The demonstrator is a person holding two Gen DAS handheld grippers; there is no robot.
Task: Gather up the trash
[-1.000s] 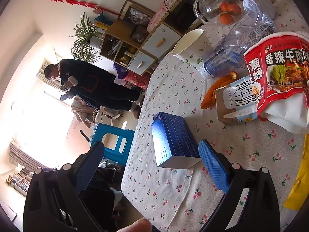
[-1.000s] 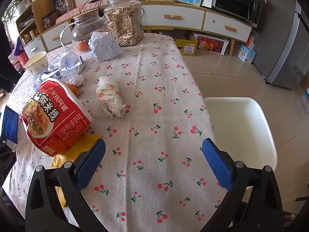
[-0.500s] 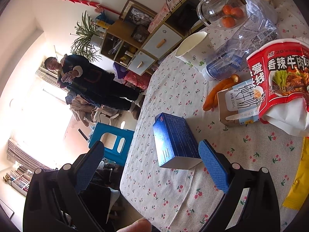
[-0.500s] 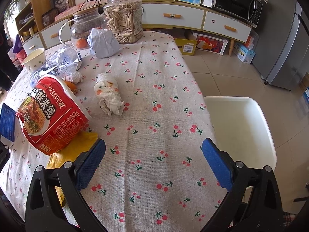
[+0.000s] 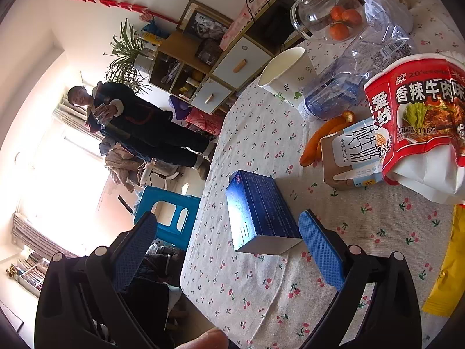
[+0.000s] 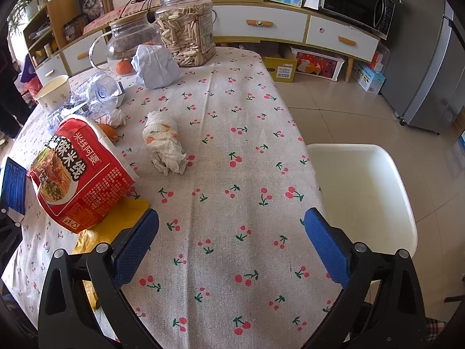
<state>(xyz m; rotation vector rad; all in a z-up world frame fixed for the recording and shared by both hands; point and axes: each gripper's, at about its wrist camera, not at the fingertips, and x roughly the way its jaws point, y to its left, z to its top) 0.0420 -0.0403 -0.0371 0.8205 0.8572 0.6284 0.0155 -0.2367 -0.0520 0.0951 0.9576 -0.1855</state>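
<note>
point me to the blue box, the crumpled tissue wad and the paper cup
blue box (image 5: 258, 209), left wrist view, on its dark blue top face.
crumpled tissue wad (image 6: 165, 142), right wrist view, on its middle.
paper cup (image 5: 293, 78), left wrist view, on its outer wall.

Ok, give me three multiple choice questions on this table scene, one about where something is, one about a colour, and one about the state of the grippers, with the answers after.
1. Where does the blue box lie?
A. near the table edge, ahead of the left gripper
B. inside the paper cup
C. on the white chair

2. What colour is the big noodle tub?
A. green
B. red
C. black

3. How do both grippers stand?
A. both shut on trash
B. left shut, right open
C. both open and empty

Answers:
1 A, the box sits on the cherry cloth between the left gripper's fingers' line of view.
2 B, its printed wall is red.
3 C, the right gripper and the left show wide gaps with nothing held.
</note>
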